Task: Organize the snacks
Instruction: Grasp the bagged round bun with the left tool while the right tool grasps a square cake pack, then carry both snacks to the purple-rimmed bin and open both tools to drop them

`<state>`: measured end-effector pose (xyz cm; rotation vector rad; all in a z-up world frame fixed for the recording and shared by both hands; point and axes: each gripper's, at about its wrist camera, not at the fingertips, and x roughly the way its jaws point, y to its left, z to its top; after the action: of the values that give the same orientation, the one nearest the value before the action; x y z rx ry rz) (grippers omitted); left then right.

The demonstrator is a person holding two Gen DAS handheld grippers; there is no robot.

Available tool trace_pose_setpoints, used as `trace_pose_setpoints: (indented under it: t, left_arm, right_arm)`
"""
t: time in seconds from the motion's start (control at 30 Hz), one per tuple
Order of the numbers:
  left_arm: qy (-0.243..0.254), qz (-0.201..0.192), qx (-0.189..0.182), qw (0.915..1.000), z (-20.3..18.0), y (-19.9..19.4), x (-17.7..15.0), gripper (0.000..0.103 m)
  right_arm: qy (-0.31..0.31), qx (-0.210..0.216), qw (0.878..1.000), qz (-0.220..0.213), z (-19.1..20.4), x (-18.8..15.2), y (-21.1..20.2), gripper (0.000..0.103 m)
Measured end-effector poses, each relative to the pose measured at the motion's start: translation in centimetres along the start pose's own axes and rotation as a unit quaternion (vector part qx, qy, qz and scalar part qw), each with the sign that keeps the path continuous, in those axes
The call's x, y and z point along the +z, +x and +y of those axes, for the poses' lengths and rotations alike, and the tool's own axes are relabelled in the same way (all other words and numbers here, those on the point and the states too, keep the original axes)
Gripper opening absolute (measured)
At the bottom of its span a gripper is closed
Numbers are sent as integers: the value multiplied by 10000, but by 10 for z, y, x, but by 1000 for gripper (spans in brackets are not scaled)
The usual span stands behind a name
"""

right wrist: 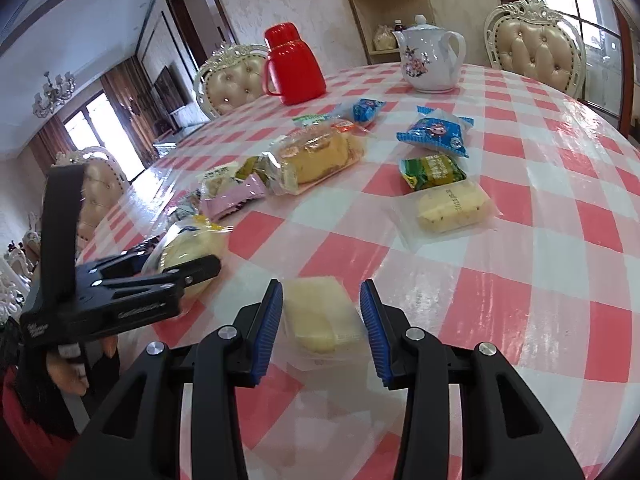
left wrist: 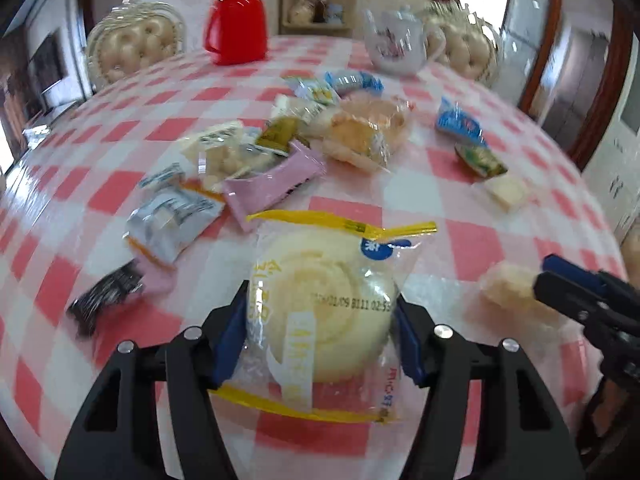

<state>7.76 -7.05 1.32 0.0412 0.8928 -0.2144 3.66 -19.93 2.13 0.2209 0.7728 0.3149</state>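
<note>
My left gripper (left wrist: 320, 312) is shut on a round pale bun in a clear wrapper with yellow seams (left wrist: 324, 312), its blue pads pressing both sides; the bun also shows in the right wrist view (right wrist: 192, 248). My right gripper (right wrist: 322, 300) is open, its fingers either side of a small pale cake in a clear wrapper (right wrist: 320, 316) lying on the table, with gaps on both sides. That cake shows in the left wrist view (left wrist: 508, 288) with the right gripper (left wrist: 560, 276) at it. A pile of snacks (left wrist: 280, 148) lies in the table's middle.
The round table (right wrist: 560, 240) has a pink-and-white checked cloth. A red thermos (right wrist: 294, 66) and a white teapot (right wrist: 430, 56) stand at the far side. Blue, green and clear packets (right wrist: 436, 168) lie to the right of the pile. Padded chairs (right wrist: 536, 52) ring the table.
</note>
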Motion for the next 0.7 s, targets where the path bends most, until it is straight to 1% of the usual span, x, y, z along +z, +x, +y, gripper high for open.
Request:
trace_pose_setpoints:
  t: [0.13,0.23,0.4,0.5,0.7]
  left_arm:
    - [-428,-373,-1,9984,12,-35,-19,63]
    - [-656,-624,108,9958,21,-57,-31,63]
    - [-893,-710,203,9933,32,-82,-58,64]
    - [-939,-802,361,9917,36,-98,-70,64]
    - [-1128,-754,488,9895,53,-126,-96,64]
  right_arm:
    - [-43,120,9999,-22,11,-7,-5,40]
    - [-85,166,9998,-16,25,-14,-8,40]
    - [-209,330,9992,-11,57,-30,-16,40]
    - [-296,422,9987,10,76,-39,-18,40]
    - [-347,607,9975,55,105,-54,-23,40]
